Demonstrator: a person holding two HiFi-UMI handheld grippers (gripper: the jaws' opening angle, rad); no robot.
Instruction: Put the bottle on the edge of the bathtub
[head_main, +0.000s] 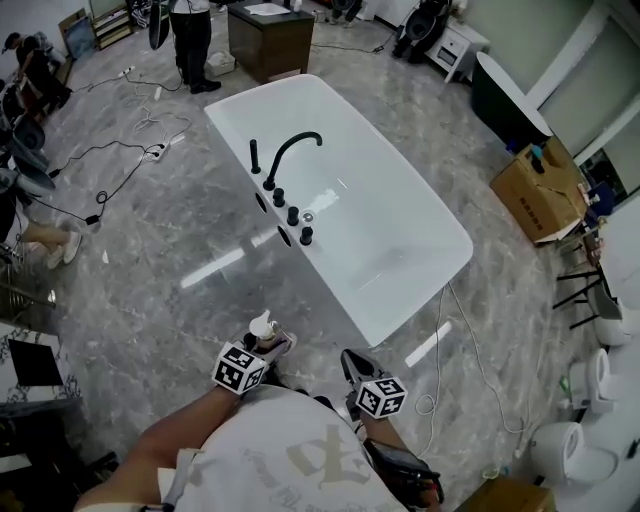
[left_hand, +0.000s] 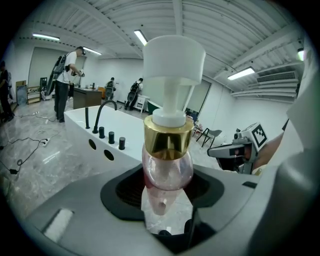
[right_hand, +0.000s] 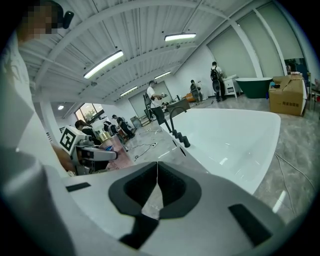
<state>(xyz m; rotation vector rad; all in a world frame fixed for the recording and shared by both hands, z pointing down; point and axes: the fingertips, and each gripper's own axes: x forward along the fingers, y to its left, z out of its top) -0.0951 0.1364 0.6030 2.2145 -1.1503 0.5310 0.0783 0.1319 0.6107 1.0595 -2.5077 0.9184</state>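
Note:
My left gripper (head_main: 268, 345) is shut on a clear pink pump bottle (left_hand: 167, 165) with a gold collar and a white pump head; in the head view the bottle (head_main: 264, 331) stands upright between the jaws, near my body. The white bathtub (head_main: 400, 262) lies ahead on the marble floor, its near left rim carrying a black faucet (head_main: 290, 150) and several black knobs. My right gripper (head_main: 352, 366) is held beside the left one, its jaws closed together with nothing between them. In the right gripper view the tub rim (right_hand: 235, 170) runs ahead to the right.
A black tub (head_main: 505, 100) and a cardboard box (head_main: 540, 190) stand at the far right. White toilets (head_main: 585, 420) line the right edge. Cables (head_main: 120, 170) trail over the floor at left. A person (head_main: 192, 40) stands by a dark cabinet (head_main: 270, 38) behind the tub.

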